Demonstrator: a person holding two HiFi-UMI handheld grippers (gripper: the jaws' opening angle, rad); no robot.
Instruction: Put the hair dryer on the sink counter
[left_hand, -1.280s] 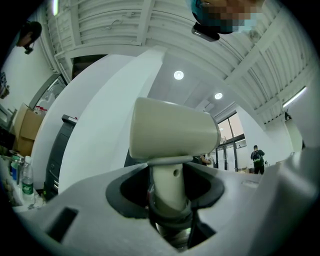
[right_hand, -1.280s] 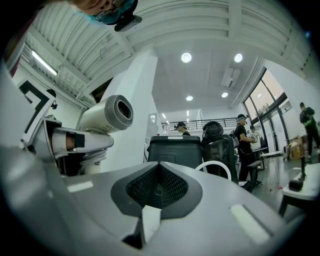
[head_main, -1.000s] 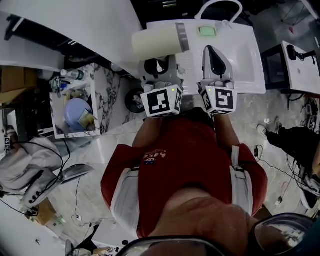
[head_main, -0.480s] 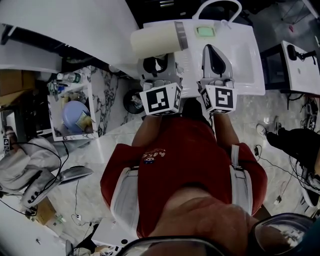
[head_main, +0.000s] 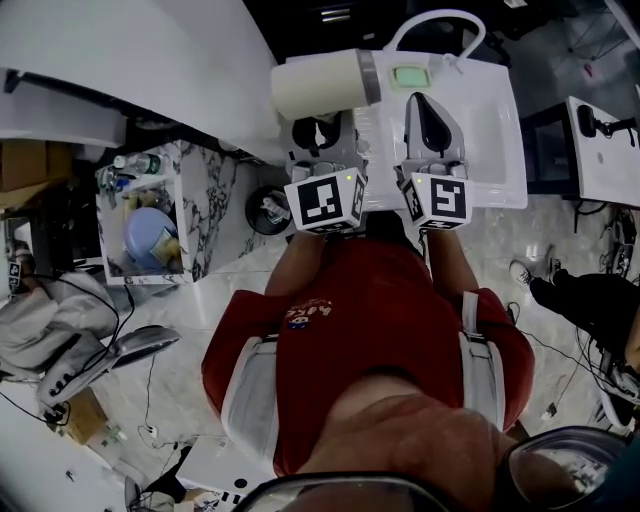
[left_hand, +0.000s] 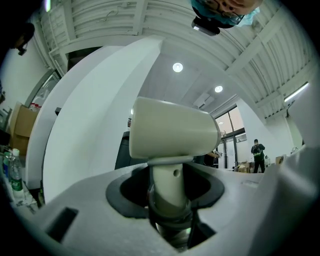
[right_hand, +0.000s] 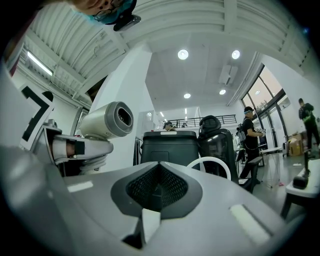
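1. Left of the frame, head view: a marbled stand (head_main: 205, 195) carries a blue bowl (head_main: 150, 225) and some bottles. It has no part in the task.
2. Upper centre: the hair dryer (head_main: 322, 84), cream-coloured, lies crosswise in the air with its barrel end toward the right. Its handle runs down into the left gripper. In the left gripper view the body (left_hand: 172, 132) stands directly above the jaws. It rests on no surface in any view.
3. Centre: the left gripper (head_main: 320, 140) holds the dryer by the handle. Its jaws stand partly apart and press on the handle from both sides (left_hand: 170, 200).
4. Just right of centre: the right gripper (head_main: 432, 125) hangs beside the left one, near the front of the basin in the picture. Its jaws (right_hand: 159, 187) are together with nothing between them. In its own view the dryer (right_hand: 106, 120) appears at upper left.
5. Upper right: the sink counter (head_main: 500, 150) is white, with an arched tap (head_main: 436, 18) at its far edge and a green pad (head_main: 410, 75) beside the basin. The dryer overlaps its upper left corner in the picture. Whether it hangs over the counter or just beside it cannot be told.
6. Progress, as judged: the dryer is grasped, lifted and brought up to the sink. Lowering it onto a bare part of the counter and opening the left jaws remain to be done.
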